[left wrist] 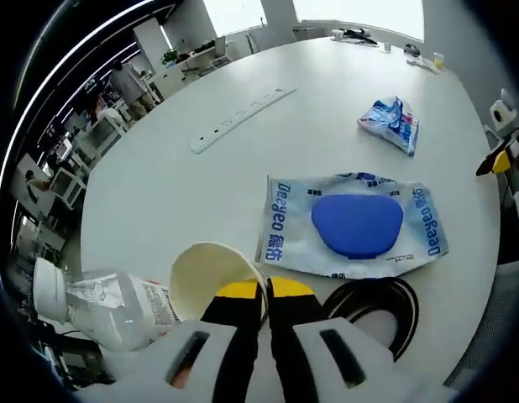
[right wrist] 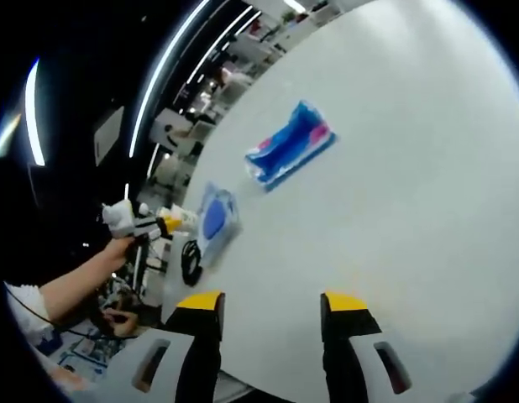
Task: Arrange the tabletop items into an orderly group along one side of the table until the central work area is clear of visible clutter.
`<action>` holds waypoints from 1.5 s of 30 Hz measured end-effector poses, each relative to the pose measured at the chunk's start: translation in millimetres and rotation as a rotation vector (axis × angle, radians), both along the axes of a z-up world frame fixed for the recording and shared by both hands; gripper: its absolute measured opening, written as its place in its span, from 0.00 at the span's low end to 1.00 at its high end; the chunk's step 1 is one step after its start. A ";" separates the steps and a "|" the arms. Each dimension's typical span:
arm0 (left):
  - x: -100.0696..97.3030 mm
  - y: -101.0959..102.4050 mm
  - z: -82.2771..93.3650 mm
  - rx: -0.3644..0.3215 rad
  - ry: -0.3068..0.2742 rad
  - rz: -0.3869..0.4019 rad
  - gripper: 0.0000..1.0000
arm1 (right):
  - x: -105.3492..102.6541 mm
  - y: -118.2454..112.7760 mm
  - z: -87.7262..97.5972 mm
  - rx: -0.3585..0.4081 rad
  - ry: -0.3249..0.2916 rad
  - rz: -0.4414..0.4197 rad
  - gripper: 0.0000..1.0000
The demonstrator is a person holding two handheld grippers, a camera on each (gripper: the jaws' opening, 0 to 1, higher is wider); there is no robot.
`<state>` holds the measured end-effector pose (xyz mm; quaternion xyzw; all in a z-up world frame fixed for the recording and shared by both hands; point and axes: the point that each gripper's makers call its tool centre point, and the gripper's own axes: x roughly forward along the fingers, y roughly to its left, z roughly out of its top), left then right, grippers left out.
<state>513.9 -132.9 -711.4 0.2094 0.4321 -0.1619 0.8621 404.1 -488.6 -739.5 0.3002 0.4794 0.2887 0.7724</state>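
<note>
My left gripper (left wrist: 265, 292) is shut on the rim of a cream paper cup (left wrist: 205, 275), whose mouth faces the camera. A clear plastic bottle (left wrist: 112, 306) with a white cap lies beside the cup on the left. A white and blue wipes pack (left wrist: 356, 228) lies just beyond the jaws, and a coiled black cable (left wrist: 377, 304) is at their right. A small blue packet (left wrist: 392, 124) lies farther out. My right gripper (right wrist: 272, 306) is open over bare table, with the small blue and pink packet (right wrist: 290, 144) ahead of it. The wipes pack (right wrist: 216, 217) and cable (right wrist: 191, 262) are to its left.
A long white power strip (left wrist: 241, 117) lies across the round white table (left wrist: 327, 75), with small items at its far edge. The right gripper (left wrist: 499, 159) shows at the right side. A person's arm (right wrist: 75, 290) holds the left gripper (right wrist: 146, 225). Office desks stand beyond the table.
</note>
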 end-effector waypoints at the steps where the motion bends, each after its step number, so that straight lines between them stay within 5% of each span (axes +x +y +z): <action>1: 0.3 0.0 0.5 0.006 -0.005 -0.002 0.03 | -0.2 0.4 -0.2 0.000 0.000 0.001 0.46; 4: -0.2 -0.4 1.4 0.028 -0.016 -0.014 0.17 | -0.3 2.3 0.6 0.004 0.002 0.002 0.46; 7: -0.3 1.3 5.6 0.032 -0.035 -0.006 0.19 | 0.5 3.6 0.8 0.007 0.002 0.003 0.46; 12: -1.6 4.6 22.0 -0.025 -0.099 0.098 0.27 | 4.1 4.7 4.5 0.013 -0.007 0.000 0.46; 15: -3.7 6.0 36.6 -0.050 -0.191 0.110 0.36 | 6.0 6.1 7.7 0.018 -0.018 0.002 0.46; 20: -19.9 14.3 51.4 -0.057 -0.248 0.172 0.41 | 5.1 9.4 10.0 0.026 -0.030 0.017 0.47; 32: -62.3 19.8 67.2 -0.128 -0.303 0.332 0.70 | 1.3 0.0 16.3 0.058 -0.057 -0.005 0.47; 45: -90.1 15.3 72.4 -0.253 -0.386 0.479 0.79 | -3.6 -24.1 19.0 0.028 -0.098 -0.024 0.53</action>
